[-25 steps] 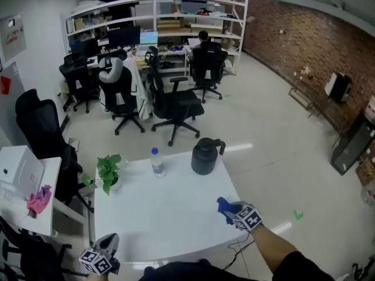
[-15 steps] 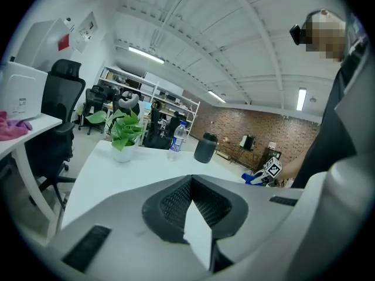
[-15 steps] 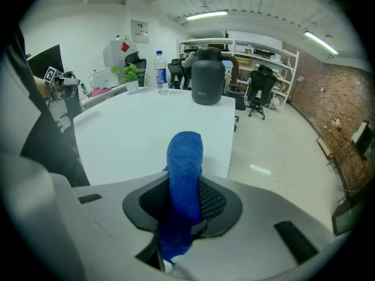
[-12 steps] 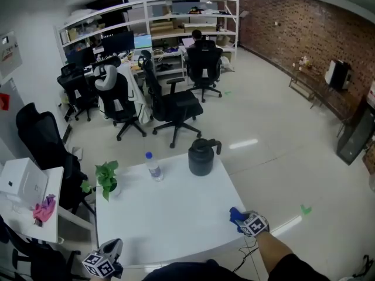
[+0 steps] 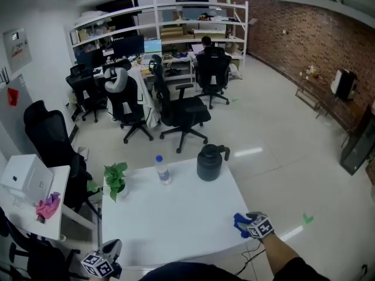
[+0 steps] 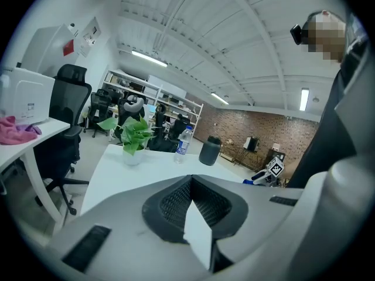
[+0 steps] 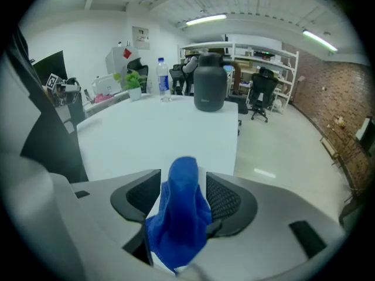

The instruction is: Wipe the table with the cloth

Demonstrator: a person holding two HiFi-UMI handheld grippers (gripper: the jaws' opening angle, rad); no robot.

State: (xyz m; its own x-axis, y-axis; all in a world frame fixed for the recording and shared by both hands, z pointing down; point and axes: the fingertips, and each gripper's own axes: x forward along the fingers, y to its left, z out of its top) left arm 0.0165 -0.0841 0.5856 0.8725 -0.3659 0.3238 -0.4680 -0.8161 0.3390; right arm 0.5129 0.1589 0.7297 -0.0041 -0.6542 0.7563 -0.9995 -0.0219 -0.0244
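Note:
A blue cloth (image 7: 181, 215) stands bunched between the jaws of my right gripper (image 7: 183, 199). The jaws are opening, and there are gaps between the pads and the cloth's upper part. In the head view the right gripper (image 5: 242, 224) and the blue cloth (image 5: 238, 221) are at the right front corner of the white table (image 5: 170, 215). My left gripper (image 5: 109, 254) hangs low off the table's left front corner. In its own view the left gripper (image 6: 190, 206) has its dark pads together with nothing held.
A black jug (image 5: 210, 163), a water bottle (image 5: 162, 170) and a potted plant (image 5: 115, 180) stand along the table's far edge. A side desk (image 5: 64, 221) at left carries a pink cloth (image 5: 47, 206) and a white box (image 5: 26, 177). Office chairs (image 5: 181, 107) stand beyond.
My right gripper has carried the blue cloth rightward and nearer, to the table's right front corner. The left gripper has stayed low at the left front corner.

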